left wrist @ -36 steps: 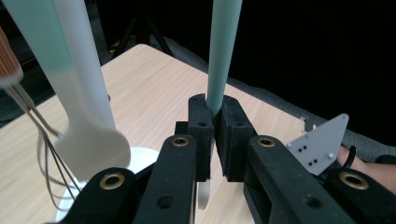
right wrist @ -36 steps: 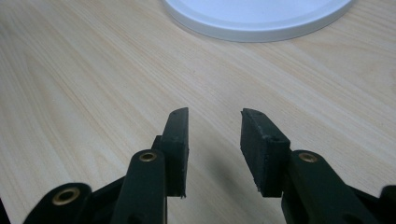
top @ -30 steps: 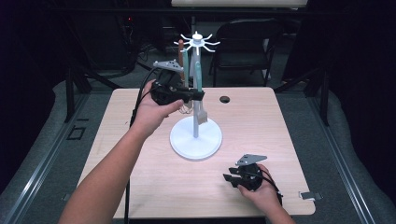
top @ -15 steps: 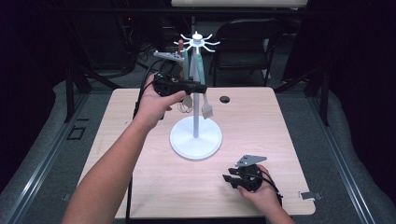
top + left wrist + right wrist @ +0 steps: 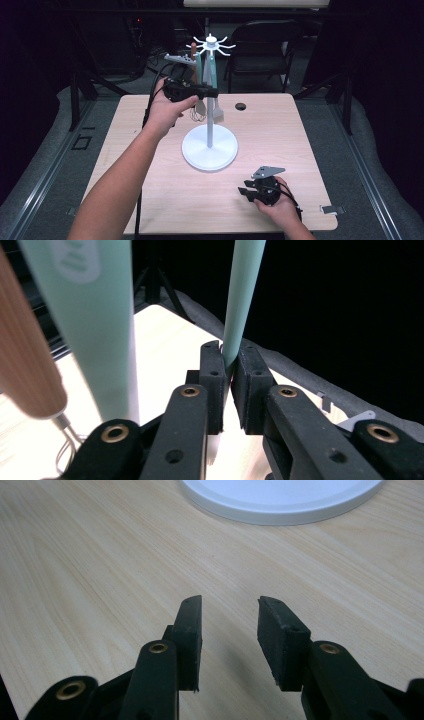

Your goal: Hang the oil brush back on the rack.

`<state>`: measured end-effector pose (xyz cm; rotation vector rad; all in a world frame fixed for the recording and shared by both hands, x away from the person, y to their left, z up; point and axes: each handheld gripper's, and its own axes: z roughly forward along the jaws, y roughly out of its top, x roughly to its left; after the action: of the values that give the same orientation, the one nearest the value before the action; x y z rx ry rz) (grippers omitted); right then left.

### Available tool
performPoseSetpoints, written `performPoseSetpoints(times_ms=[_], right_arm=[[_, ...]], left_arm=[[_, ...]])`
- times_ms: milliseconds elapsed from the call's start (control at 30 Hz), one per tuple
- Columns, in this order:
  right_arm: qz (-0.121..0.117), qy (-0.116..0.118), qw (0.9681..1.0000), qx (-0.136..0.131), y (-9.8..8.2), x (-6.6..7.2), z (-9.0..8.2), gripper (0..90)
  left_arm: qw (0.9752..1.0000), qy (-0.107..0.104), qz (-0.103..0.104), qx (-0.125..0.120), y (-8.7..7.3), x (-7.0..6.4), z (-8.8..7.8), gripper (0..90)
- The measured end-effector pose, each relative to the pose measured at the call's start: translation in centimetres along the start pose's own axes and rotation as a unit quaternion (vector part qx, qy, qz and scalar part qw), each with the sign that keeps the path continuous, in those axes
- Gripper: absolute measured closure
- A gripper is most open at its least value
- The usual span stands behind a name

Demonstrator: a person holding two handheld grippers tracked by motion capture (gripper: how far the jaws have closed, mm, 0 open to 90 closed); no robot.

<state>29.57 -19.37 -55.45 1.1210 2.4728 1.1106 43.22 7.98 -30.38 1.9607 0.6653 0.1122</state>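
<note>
Table (image 5: pixel 150 150) of pale wood bears a white utensil stand (image 5: pixel 210 145). Up by its spoked top, the left gripper (image 5: pixel 228 372) pinches a hanging mint-green utensil handle (image 5: pixel 242 295) — jaws just easing, pads touching it. The right gripper (image 5: pixel 229 635) rests half-wide, empty. Better to lift straight up off the hook — slowly, clear of the wooden-handled whisk (image 5: pixel 25 355) beside it.

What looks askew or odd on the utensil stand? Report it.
Nothing spilled or damaged stands out. One mint green handle hangs slanted rather than plumb, because the left gripper, whose jaws have just been opening, clamps its lower part. The white stand sits upright on the table.
</note>
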Motion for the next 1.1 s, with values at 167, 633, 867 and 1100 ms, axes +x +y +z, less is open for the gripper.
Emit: performPoseSetpoints(times_ms=[167, 633, 867, 1100], right_arm=[[-0.003, -0.001, 1.0, 0.005, 0.1, 0.0, 0.0, 62.3], [0.0, -0.001, 1.0, 0.003, 0.0, 0.0, 0.1, 62.1], [-0.001, -0.005, 1.0, 0.003, 0.0, 0.0, 0.0, 61.8], [0.001, -0.007, 1.0, 0.002, 0.0, -0.1, -0.1, 61.6]], left_arm=[[0.9998, 0.016, 0.007, 0.012, -0.9, -0.1, -0.1, 77.6], [0.9974, 0.063, 0.017, 0.03, -3.8, 0.0, -0.8, 68.7], [0.9959, 0.083, 0.011, 0.036, -5.5, -0.1, -1.0, 65.3], [0.9929, 0.114, -0.006, 0.033, -8.9, 0.1, -0.9, 59.7]])
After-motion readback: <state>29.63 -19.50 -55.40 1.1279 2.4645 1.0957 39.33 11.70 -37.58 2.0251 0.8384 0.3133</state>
